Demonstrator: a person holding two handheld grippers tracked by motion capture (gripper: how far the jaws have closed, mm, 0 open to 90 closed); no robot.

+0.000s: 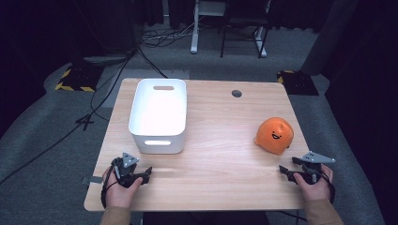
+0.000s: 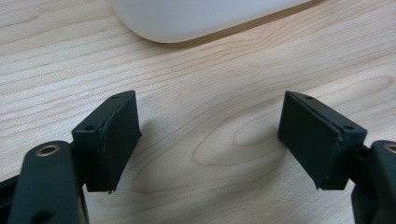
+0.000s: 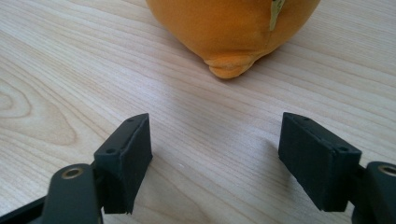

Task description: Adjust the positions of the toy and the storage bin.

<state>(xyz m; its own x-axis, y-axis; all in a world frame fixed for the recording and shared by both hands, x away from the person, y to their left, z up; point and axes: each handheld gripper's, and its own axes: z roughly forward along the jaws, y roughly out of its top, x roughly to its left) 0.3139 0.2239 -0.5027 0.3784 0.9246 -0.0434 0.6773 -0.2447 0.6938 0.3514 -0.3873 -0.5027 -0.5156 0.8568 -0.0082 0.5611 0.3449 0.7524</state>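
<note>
An orange plush toy [image 1: 275, 135] with a smiling face lies on the right side of the wooden table [image 1: 220, 154]. A white plastic bin [image 1: 158, 115] stands on the left side. My right gripper [image 1: 287, 168] rests near the front right edge, just in front of the plush, open with bare wood between its jaws. In the right gripper view the plush [image 3: 233, 28] sits a short way beyond the open right gripper [image 3: 215, 154]. My left gripper [image 1: 146, 174] lies near the front left edge, open and holding nothing. The bin's rounded corner [image 2: 187, 18] shows ahead of the left gripper [image 2: 210, 140].
A small dark round grommet [image 1: 237, 93] is set into the table near its far edge. Cables [image 1: 108, 79] run over the grey floor behind the table, and white desk legs [image 1: 195, 28] stand farther back.
</note>
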